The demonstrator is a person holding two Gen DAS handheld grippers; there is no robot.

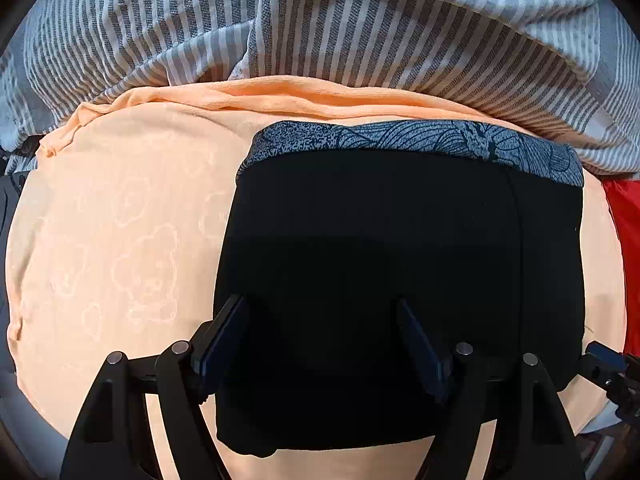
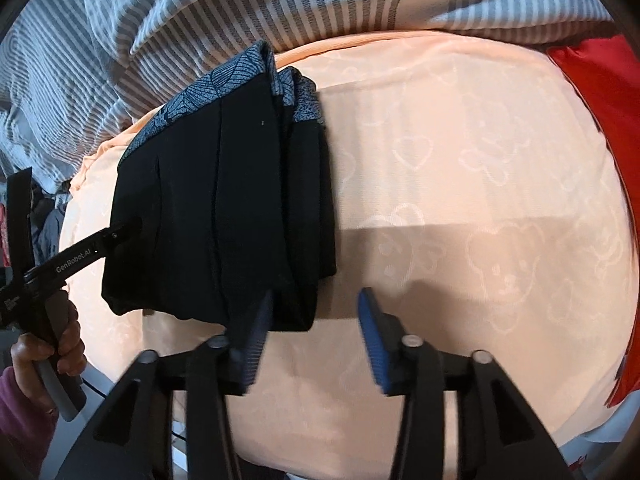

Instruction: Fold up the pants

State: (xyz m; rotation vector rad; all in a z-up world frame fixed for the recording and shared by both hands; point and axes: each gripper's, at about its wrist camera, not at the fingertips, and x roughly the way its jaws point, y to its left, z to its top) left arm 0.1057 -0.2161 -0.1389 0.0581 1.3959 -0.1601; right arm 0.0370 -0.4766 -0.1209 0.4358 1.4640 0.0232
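Note:
The black pants (image 1: 380,264) lie folded into a compact rectangle on the peach sheet (image 1: 120,220), with a grey patterned waistband (image 1: 420,140) at the far end. My left gripper (image 1: 320,320) is open, its fingers spread just above the near part of the pants, holding nothing. In the right wrist view the folded pants (image 2: 224,208) lie at left with stacked layers showing. My right gripper (image 2: 316,312) is open and empty at the pants' near right corner. The left gripper (image 2: 120,232) shows at the pants' left edge.
A grey and white striped blanket (image 1: 360,28) is bunched along the far side. A red cloth (image 2: 600,92) lies at the right edge of the peach sheet (image 2: 460,160). A hand (image 2: 44,344) holds the left gripper's handle at lower left.

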